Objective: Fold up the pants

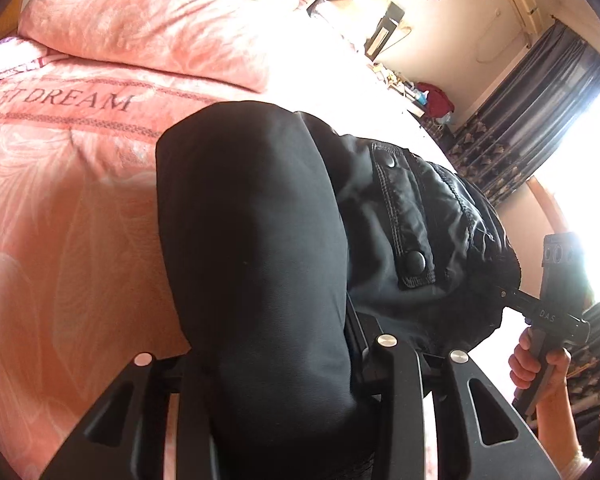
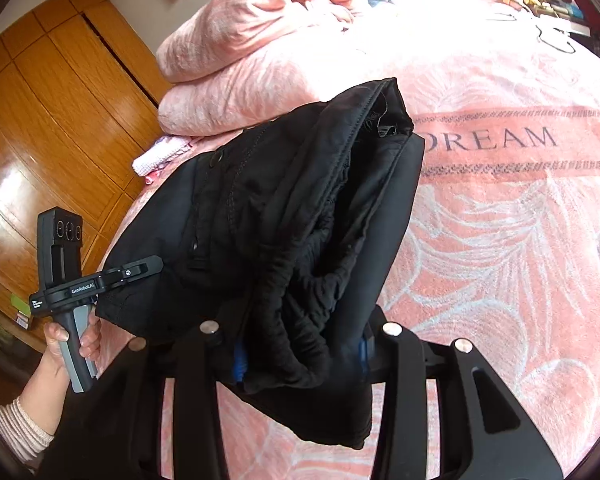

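Note:
The black pants (image 1: 260, 240) are folded into a thick bundle and held up above the pink bed. My left gripper (image 1: 276, 364) is shut on one end of the bundle; its fingertips are buried in the cloth. A snap-button pocket flap (image 1: 404, 216) faces the left wrist camera. My right gripper (image 2: 300, 356) is shut on the other end, where the gathered waistband (image 2: 300, 292) bulges between the blue-padded fingers (image 2: 239, 356). Each gripper shows in the other's view, the right (image 1: 500, 294) and the left (image 2: 148, 270), gripping the bundle's edge.
A pink bedspread (image 2: 500, 220) lettered "DREAM" lies under the pants. Folded pink quilts (image 2: 252, 60) are stacked at the head. A wooden wardrobe (image 2: 52, 120) stands beside the bed. Dark curtains (image 1: 540, 100) and a bright window are across the room.

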`<state>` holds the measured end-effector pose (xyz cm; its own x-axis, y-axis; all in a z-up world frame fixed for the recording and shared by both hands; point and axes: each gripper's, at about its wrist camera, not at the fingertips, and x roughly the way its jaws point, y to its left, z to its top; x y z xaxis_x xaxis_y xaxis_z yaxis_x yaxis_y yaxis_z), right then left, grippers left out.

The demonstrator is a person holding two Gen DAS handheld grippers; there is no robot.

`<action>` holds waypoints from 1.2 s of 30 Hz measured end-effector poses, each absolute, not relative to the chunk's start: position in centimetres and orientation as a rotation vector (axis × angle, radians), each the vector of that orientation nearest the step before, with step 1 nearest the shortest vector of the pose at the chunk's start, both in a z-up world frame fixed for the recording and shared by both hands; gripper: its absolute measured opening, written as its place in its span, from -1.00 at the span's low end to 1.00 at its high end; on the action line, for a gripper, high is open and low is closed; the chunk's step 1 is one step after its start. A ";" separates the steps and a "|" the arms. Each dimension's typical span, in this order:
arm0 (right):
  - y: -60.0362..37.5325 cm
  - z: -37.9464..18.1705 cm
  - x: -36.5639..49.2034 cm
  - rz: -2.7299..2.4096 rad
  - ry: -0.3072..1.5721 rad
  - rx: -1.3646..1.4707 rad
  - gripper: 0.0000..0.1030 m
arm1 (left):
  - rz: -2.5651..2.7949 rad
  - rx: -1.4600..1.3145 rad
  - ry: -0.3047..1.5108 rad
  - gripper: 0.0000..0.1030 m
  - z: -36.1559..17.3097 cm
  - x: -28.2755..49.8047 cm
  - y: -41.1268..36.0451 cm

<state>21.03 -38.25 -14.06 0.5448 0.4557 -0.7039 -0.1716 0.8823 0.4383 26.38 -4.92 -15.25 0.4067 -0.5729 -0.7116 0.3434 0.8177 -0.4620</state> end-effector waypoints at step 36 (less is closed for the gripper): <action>-29.0 -5.3 5.1 -0.102 0.883 0.041 0.95 | -0.161 0.008 0.912 0.93 -7.0 11.2 -3.2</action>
<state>5.05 -29.00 -5.32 0.6305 -0.0721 -0.7728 0.1060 0.9943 -0.0063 11.15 -3.16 -7.00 0.6009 -0.1355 -0.7878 0.1427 0.9879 -0.0611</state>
